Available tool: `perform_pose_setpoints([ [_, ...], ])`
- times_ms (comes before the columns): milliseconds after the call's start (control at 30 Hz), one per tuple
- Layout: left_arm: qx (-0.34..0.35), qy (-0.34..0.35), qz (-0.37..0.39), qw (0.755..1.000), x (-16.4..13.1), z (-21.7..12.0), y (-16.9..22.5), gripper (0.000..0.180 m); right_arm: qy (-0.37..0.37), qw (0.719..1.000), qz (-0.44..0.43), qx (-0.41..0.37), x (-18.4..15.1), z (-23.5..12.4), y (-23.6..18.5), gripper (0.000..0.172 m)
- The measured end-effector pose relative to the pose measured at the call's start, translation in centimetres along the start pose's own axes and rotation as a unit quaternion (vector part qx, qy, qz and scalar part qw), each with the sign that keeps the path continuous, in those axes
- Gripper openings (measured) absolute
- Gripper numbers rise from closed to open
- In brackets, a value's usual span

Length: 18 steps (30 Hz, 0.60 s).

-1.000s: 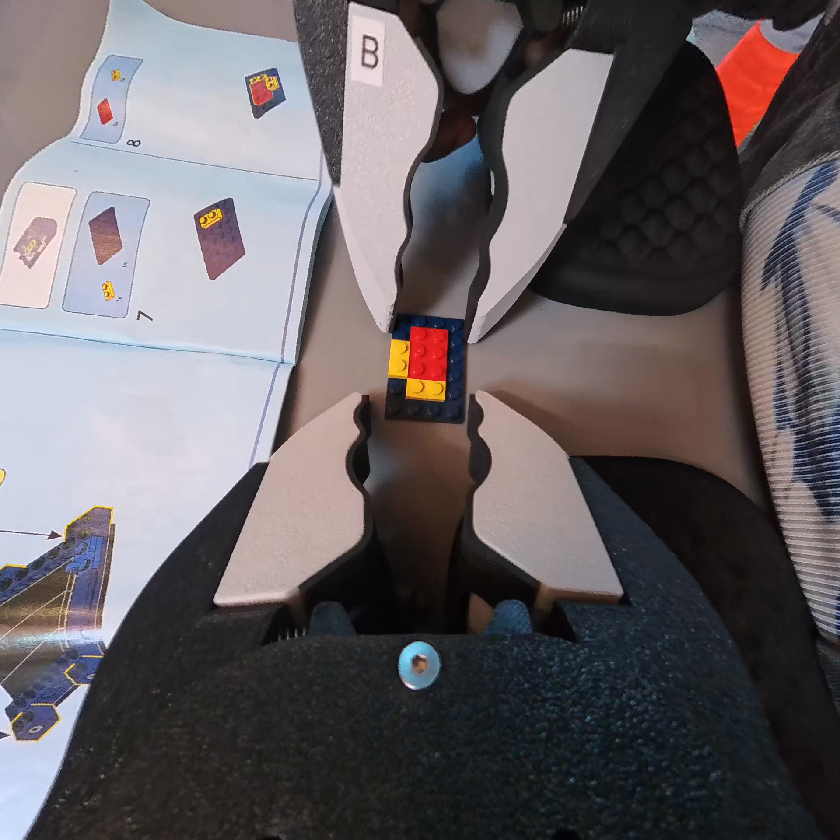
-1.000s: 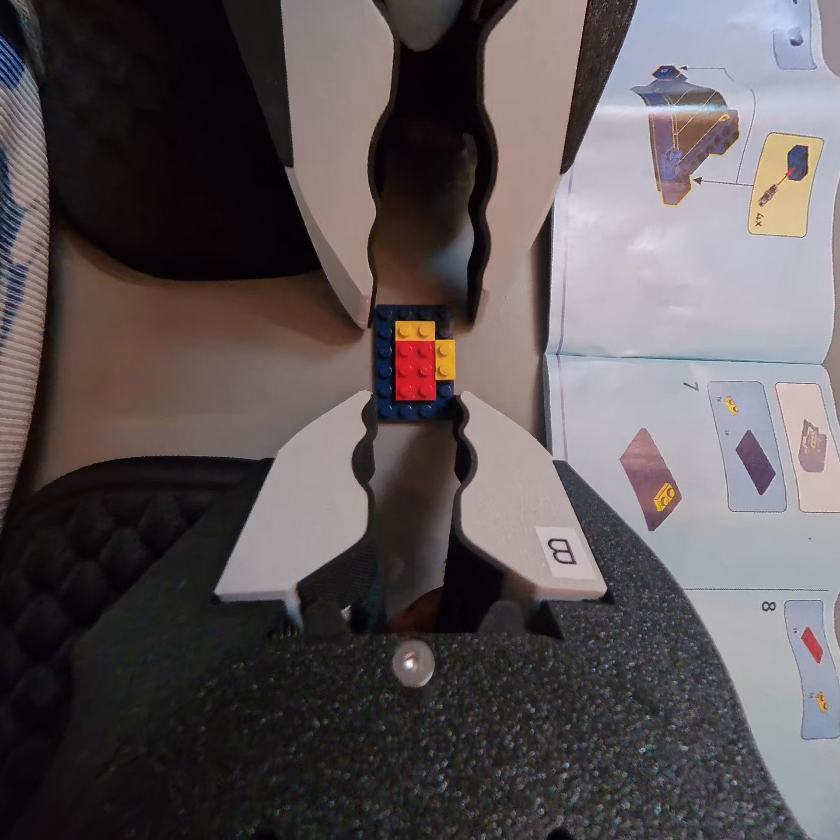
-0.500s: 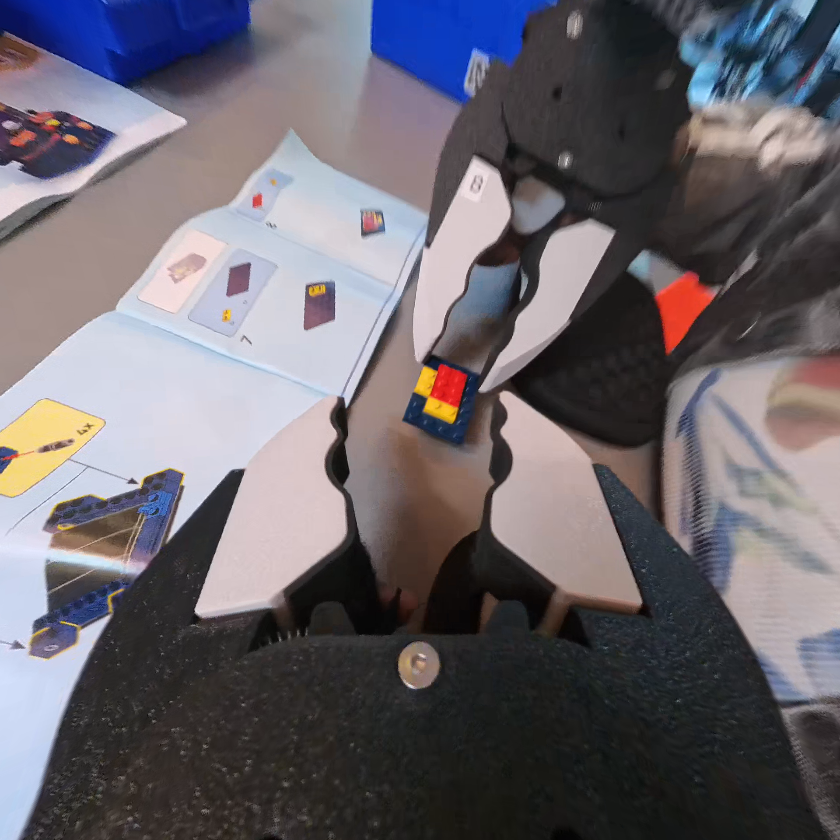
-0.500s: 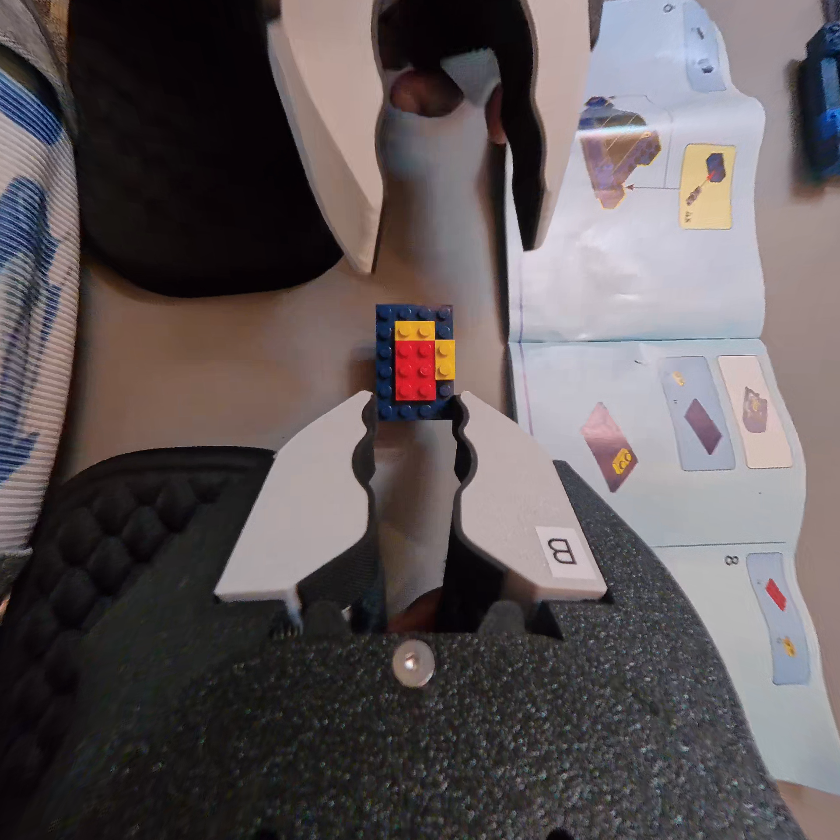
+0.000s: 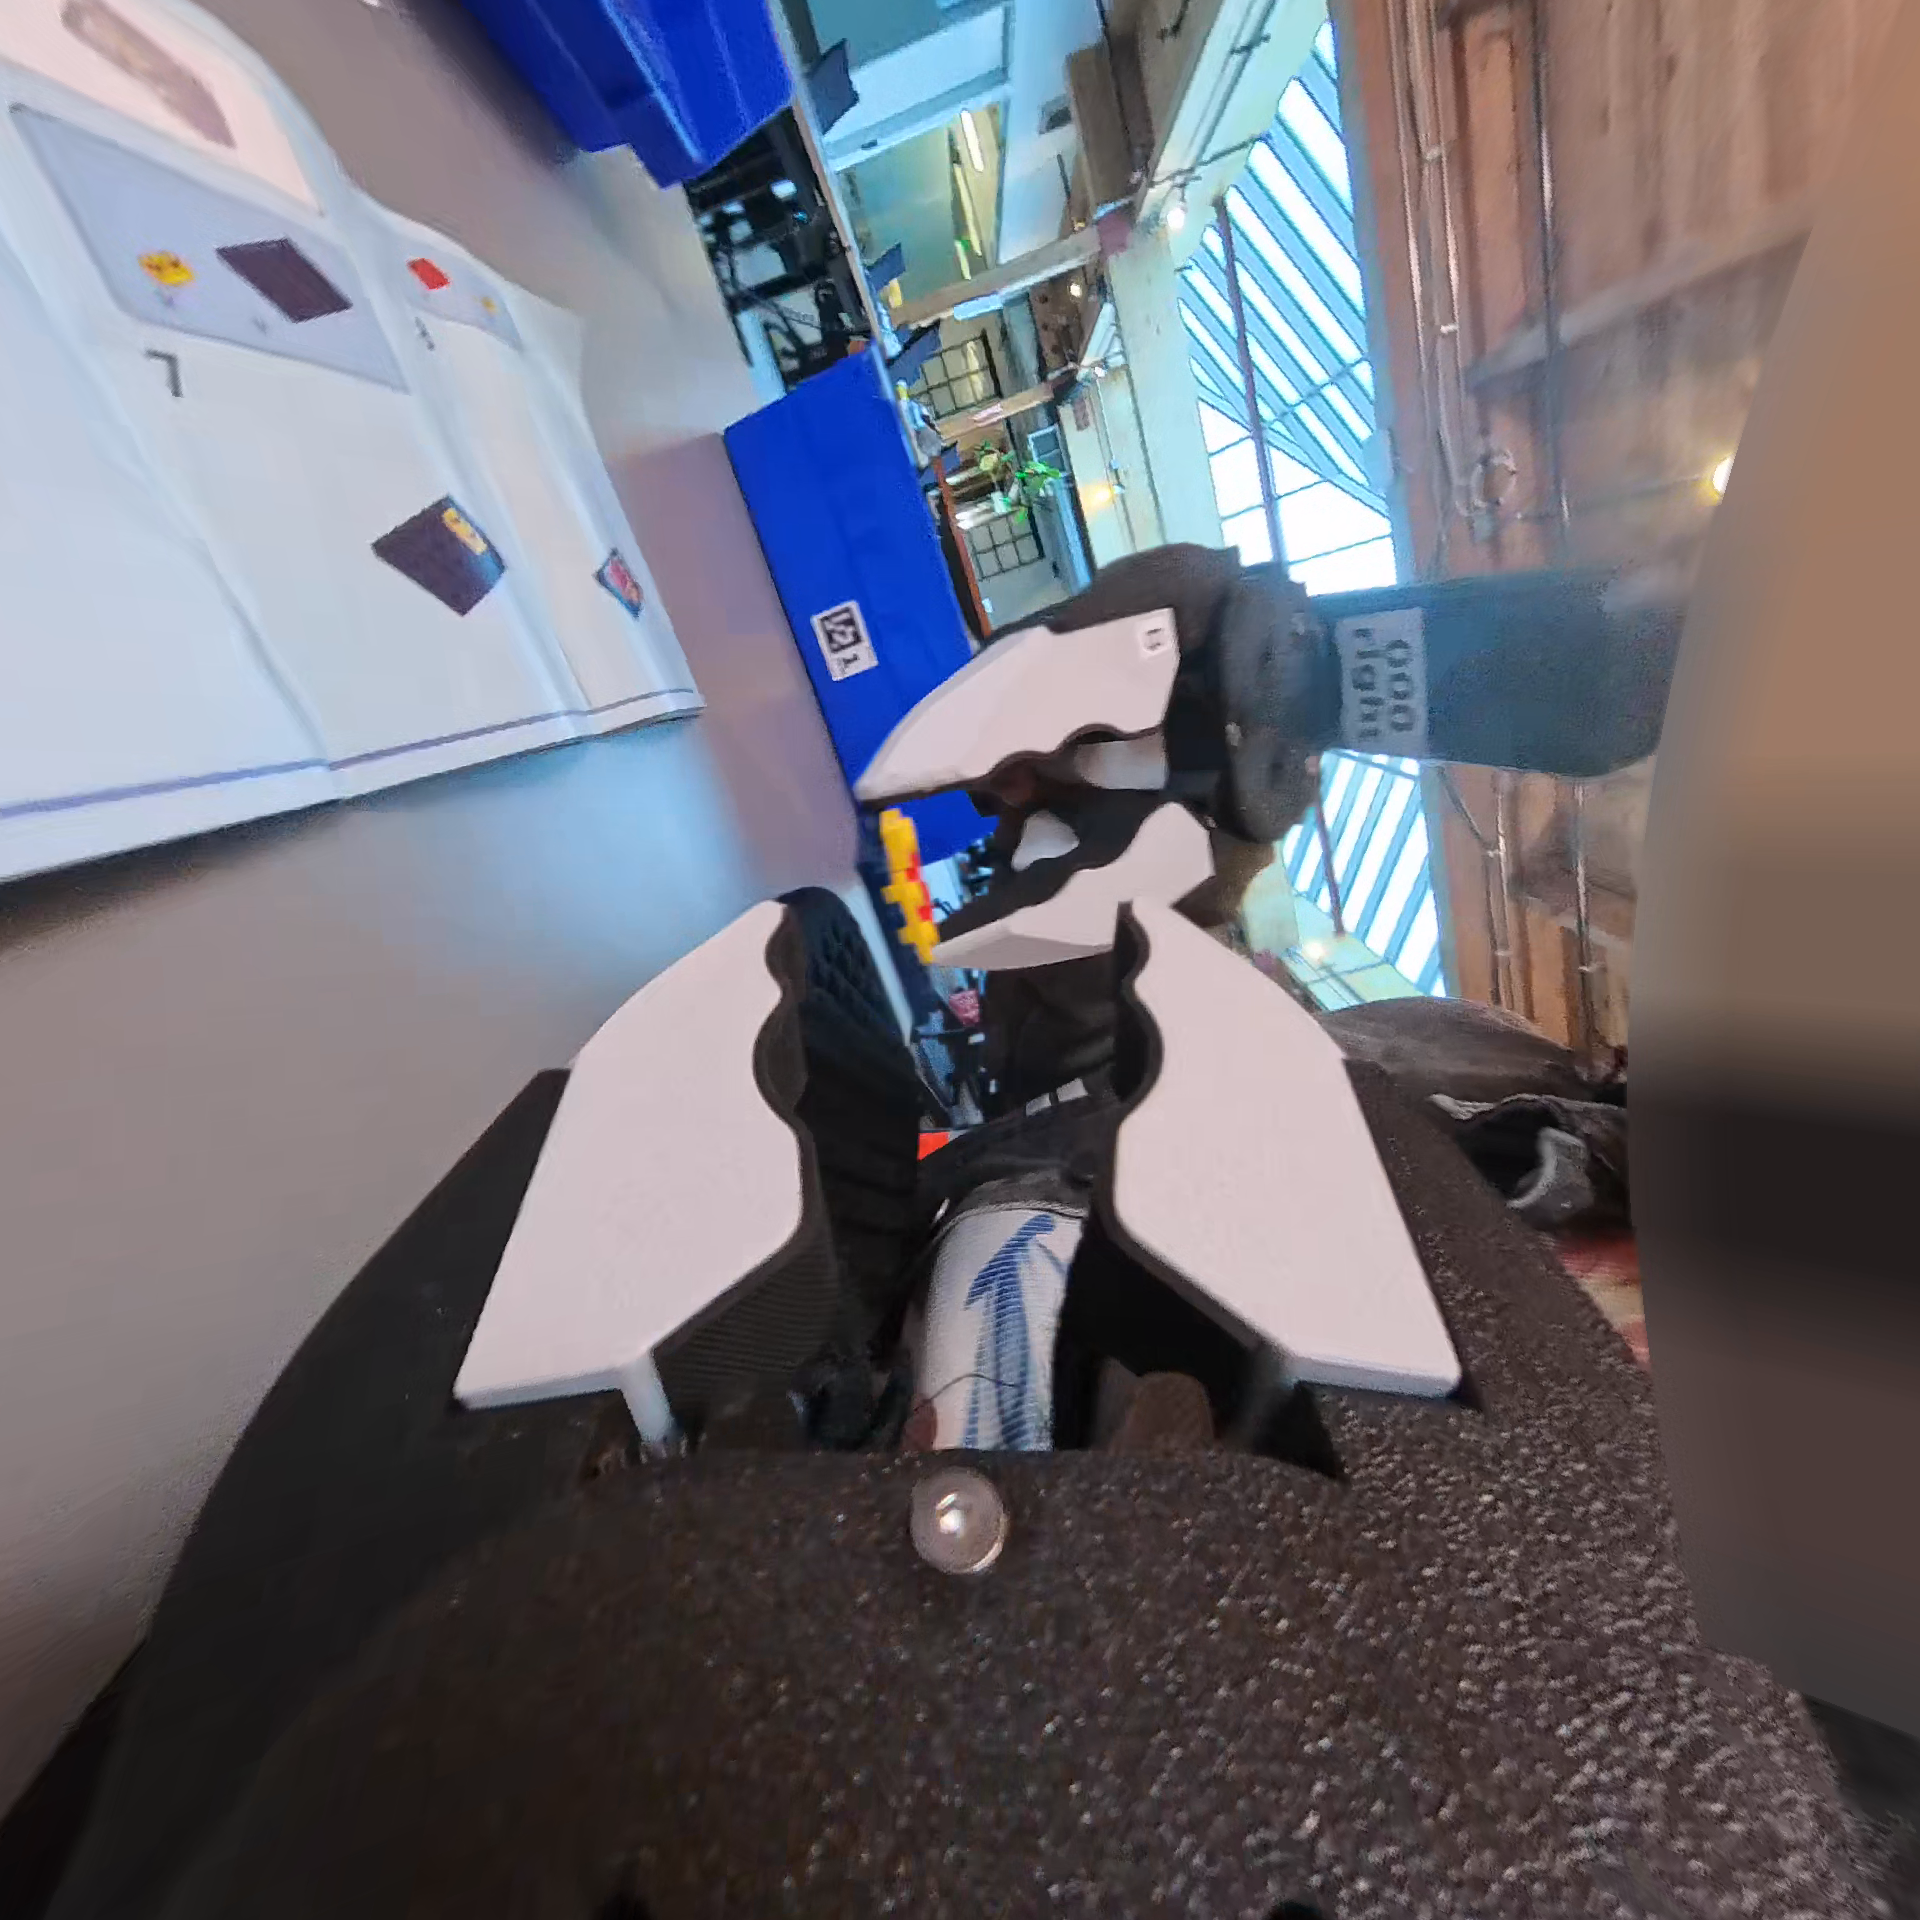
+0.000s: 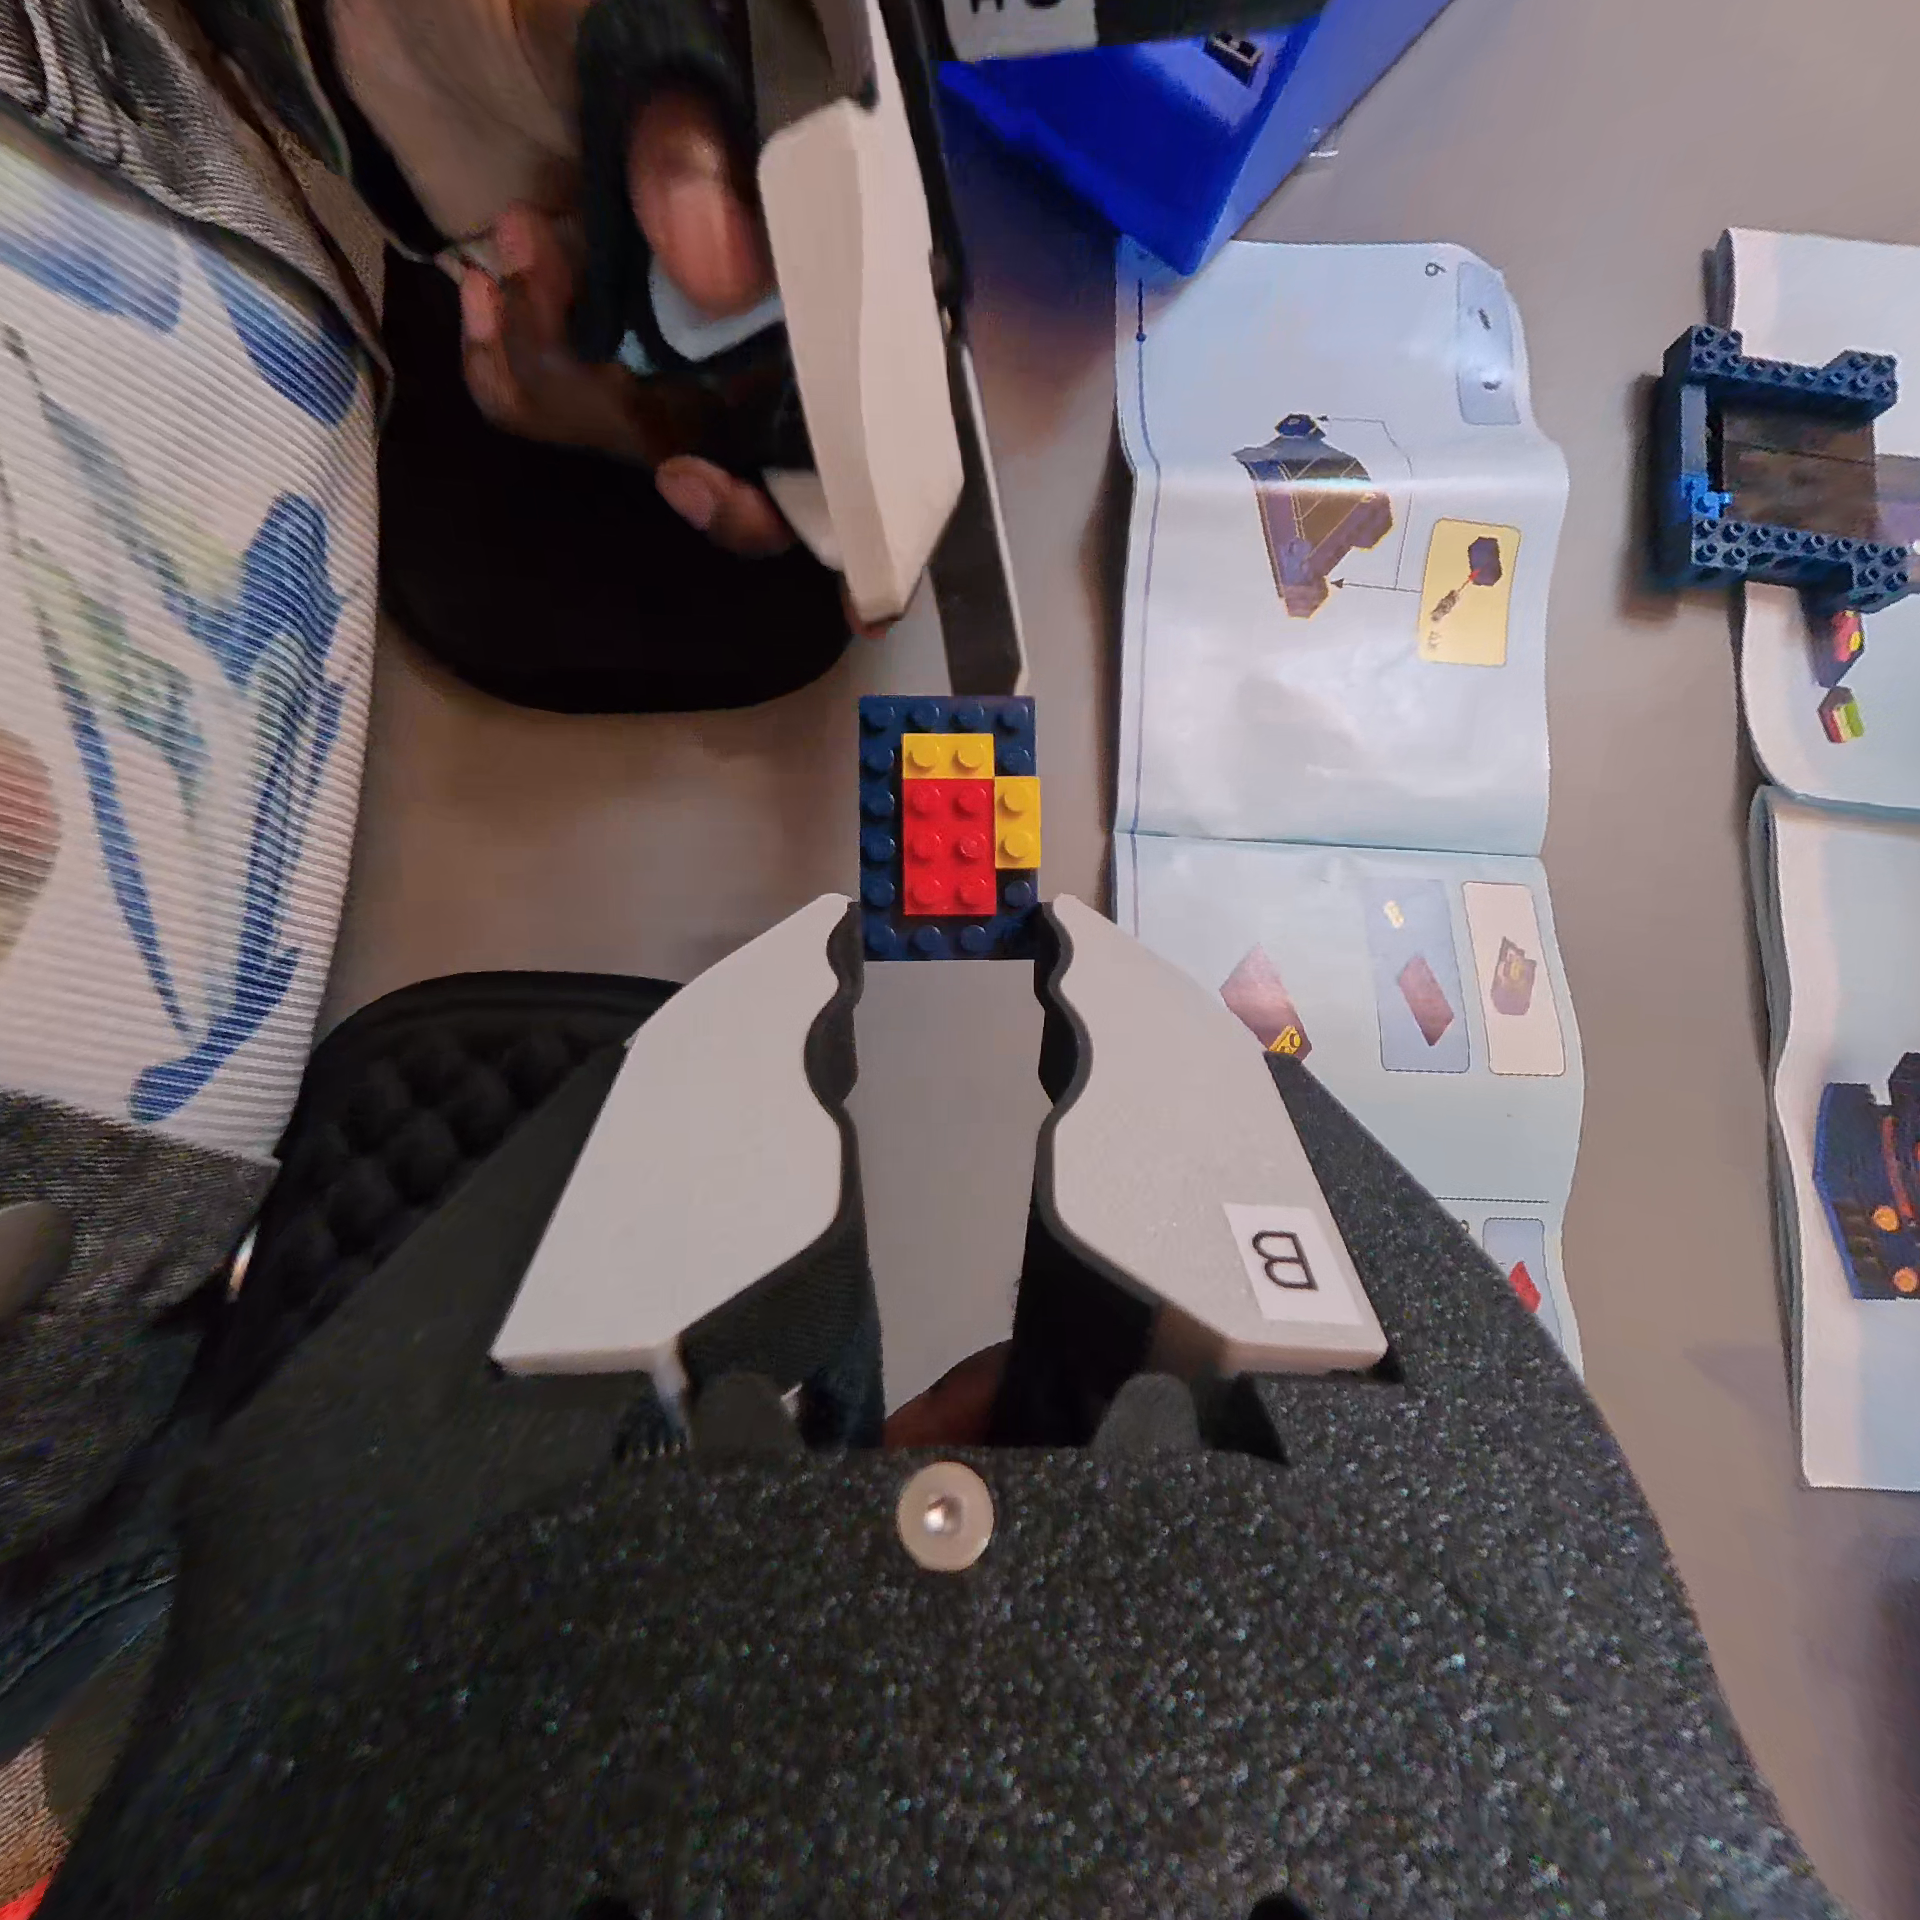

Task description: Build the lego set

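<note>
My right claw (image 6: 945, 925) grips a dark-blue brick plate (image 6: 878, 831) topped with red and yellow bricks; my left claw (image 5: 951, 925) hangs released, beside the instruction booklet (image 6: 1340, 727).

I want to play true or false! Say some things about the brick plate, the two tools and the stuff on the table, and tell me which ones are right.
1. The right tool grips a dark blue brick plate by its near end. True.
2. One red brick and two yellow bricks sit on the plate. True.
3. The left tool is also clamped on the plate. False: its fingers stand apart with nothing between them.
4. The plate holds green bricks. False: only red and yellow.
5. An unfolded instruction booklet lies on the grey table. True.
6. The blue bin is full of bricks. False: its inside is not visible.
</note>
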State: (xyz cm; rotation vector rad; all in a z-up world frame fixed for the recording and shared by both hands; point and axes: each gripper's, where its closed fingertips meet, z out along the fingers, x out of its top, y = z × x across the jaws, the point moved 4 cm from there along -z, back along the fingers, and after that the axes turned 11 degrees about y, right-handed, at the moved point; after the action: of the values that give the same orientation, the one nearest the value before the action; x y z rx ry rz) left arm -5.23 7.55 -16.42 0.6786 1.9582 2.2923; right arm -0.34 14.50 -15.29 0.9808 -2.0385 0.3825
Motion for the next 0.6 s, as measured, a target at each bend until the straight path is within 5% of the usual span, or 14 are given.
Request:
perform_pose_setpoints([
  [600, -0.014, -0.026, -0.045, 0.999, -1.7, 1.0, -0.5, 0.026, -0.007, 1.0, -0.028, -0.002, 1.1, 0.2, -0.8, 0.032],
])
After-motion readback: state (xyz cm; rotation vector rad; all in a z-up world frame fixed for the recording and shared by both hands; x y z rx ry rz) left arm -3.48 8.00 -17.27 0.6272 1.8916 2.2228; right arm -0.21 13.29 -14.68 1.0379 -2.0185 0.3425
